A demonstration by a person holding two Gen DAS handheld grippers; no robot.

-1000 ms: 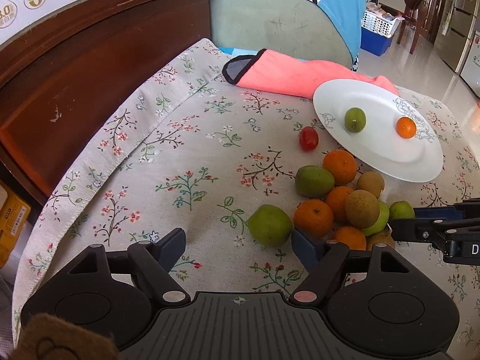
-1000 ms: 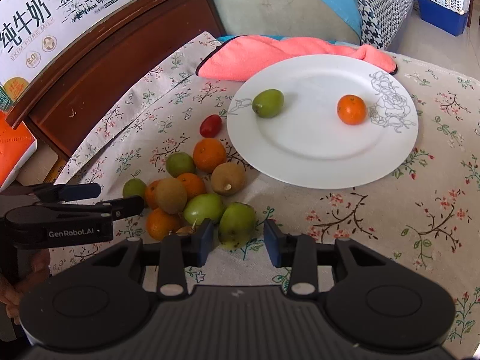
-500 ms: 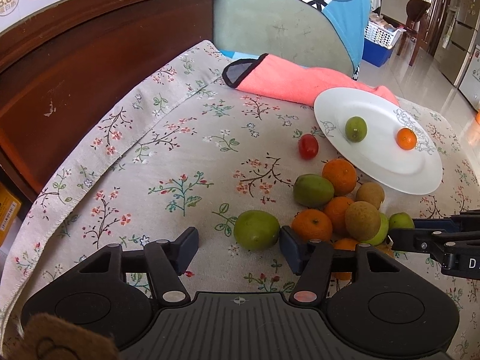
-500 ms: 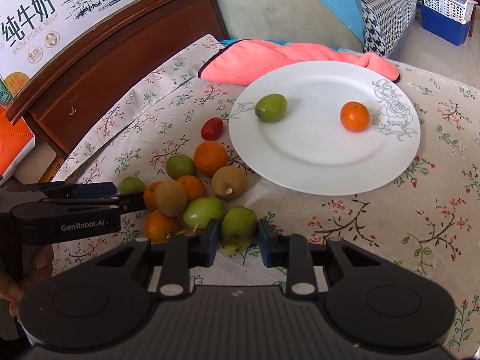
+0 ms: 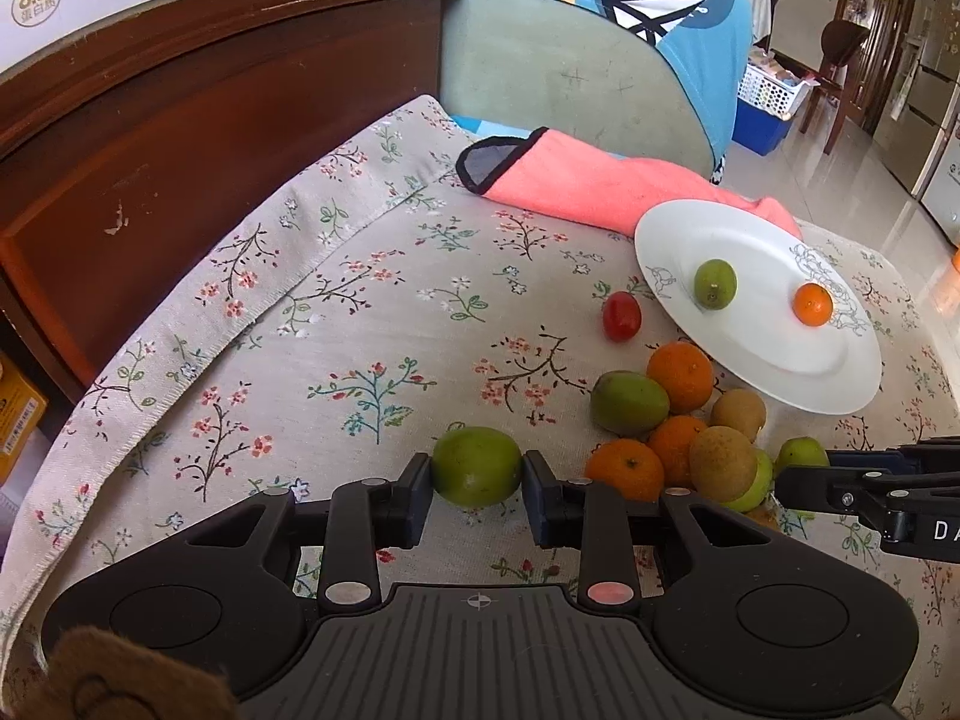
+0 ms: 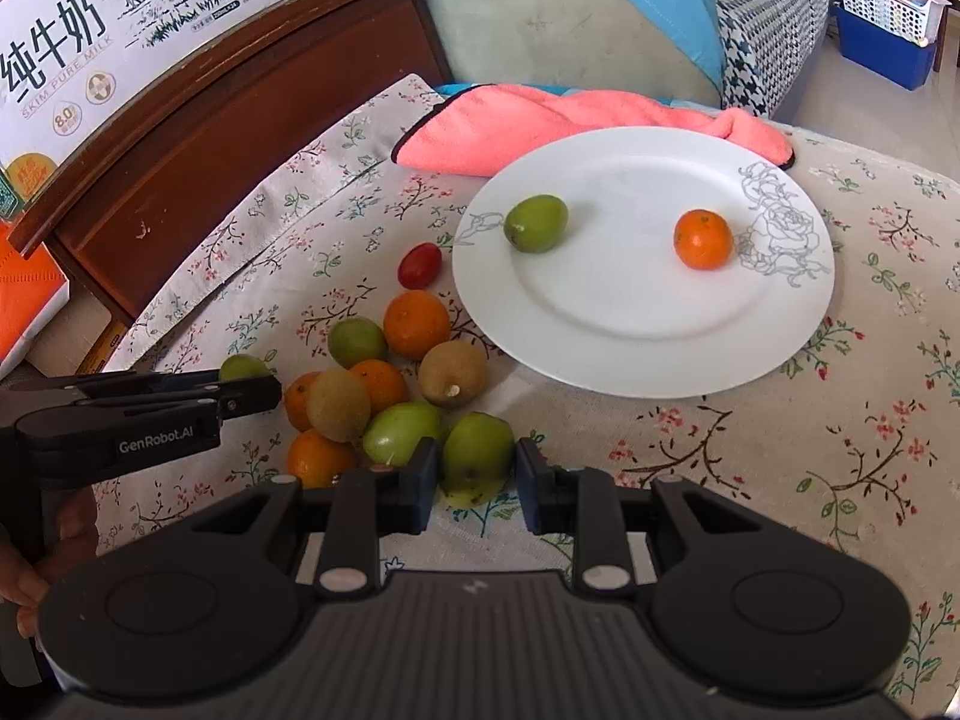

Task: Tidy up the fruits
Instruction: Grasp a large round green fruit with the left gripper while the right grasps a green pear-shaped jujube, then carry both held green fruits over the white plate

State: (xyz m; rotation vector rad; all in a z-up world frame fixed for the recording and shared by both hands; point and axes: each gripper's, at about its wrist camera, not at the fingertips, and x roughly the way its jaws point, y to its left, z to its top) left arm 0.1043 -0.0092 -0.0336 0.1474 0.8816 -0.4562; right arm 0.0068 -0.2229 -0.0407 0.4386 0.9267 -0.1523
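L gripper (image 5: 477, 483): jaws closing on a green fruit (image 5: 476, 466) sitting square between them, pads at its 2 sides, apart from the pile. R gripper (image 6: 474, 468): jaws clamped tight on another green fruit (image 6: 478, 450) at the pile's near edge, touching its green neighbour (image 6: 403, 433). Both fruits look roundish, no clear long axis. Plate (image 6: 606, 354) lies up & right of both; R is nearer it, L well apart. Hidden: fruit undersides, so can't tell if either is off the bench; pile's lowest fruits partly covered.
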